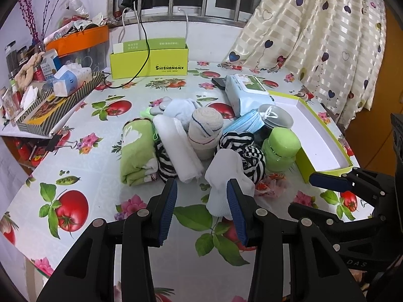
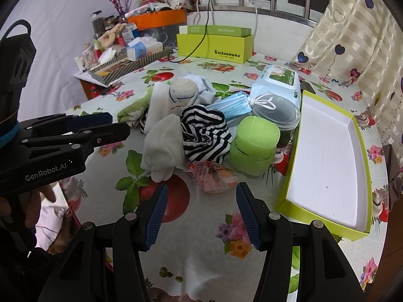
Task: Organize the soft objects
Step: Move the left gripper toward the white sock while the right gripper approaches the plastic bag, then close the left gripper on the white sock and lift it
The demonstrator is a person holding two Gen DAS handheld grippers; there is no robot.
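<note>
A pile of soft things lies mid-table: a green towel (image 1: 137,151), a white cloth roll (image 1: 180,146), a rolled beige sock (image 1: 205,130), a black-and-white striped cloth (image 1: 245,151) (image 2: 205,134), a white sock (image 1: 226,178) (image 2: 162,146), a pink floral cloth (image 2: 214,175) and blue masks (image 2: 230,107). My left gripper (image 1: 201,196) is open just in front of the white sock. My right gripper (image 2: 201,201) is open just in front of the pink floral cloth. An empty lime-green tray (image 2: 327,156) (image 1: 320,138) lies to the right.
A green jar (image 2: 254,146), a clear lidded container (image 2: 277,110) and a wet-wipes pack (image 2: 277,80) sit beside the pile. A lime box (image 1: 149,63) with cables stands at the back. Cluttered boxes (image 1: 58,95) are at the left, a curtain (image 1: 314,37) at the right.
</note>
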